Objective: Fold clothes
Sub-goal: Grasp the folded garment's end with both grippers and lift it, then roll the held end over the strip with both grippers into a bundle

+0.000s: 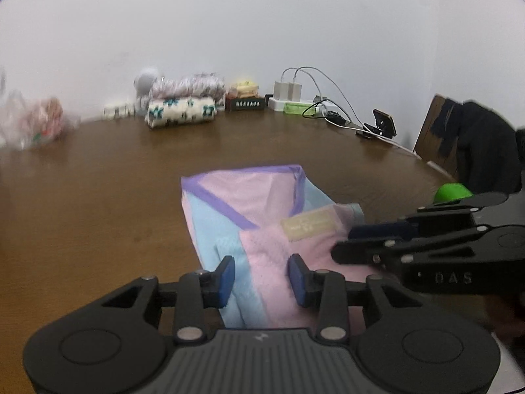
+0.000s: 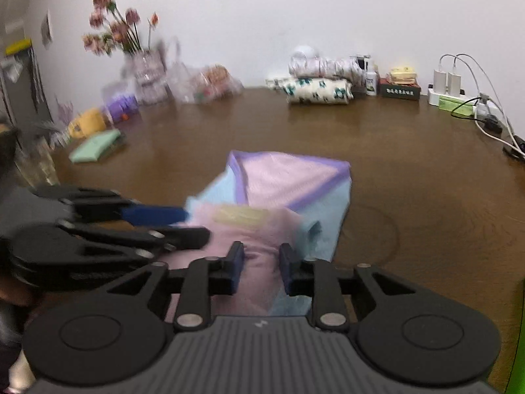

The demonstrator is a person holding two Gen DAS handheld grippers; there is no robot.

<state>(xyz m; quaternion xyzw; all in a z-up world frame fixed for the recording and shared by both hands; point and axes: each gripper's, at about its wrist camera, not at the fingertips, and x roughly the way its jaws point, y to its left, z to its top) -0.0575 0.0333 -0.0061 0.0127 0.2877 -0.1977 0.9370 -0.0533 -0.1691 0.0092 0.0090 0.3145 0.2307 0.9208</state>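
Two grippers hang low over one small garment (image 1: 262, 216) on the brown table (image 1: 98, 203). The garment lies near the middle of the table, close in front of both grippers. The left gripper (image 1: 262, 275) has its jaws partly open, with pink and blue cloth lying in the gap. Its pads do not press on the cloth, so it holds nothing. The right gripper (image 2: 261, 267) is partly open too, with pink cloth in its gap, and it looks free as well.

The garment looks soft, thin and light. It should bend with ease and may slide on the smooth wood. A good place to pinch it looks like the near edge, one corner for each gripper, so it lifts evenly.

It is pink and pale blue, with purple bands along some edges. A small pale yellow label (image 1: 310, 226) sits on the pink part. It already looks partly folded into a rough bundle with layers on top of each other.
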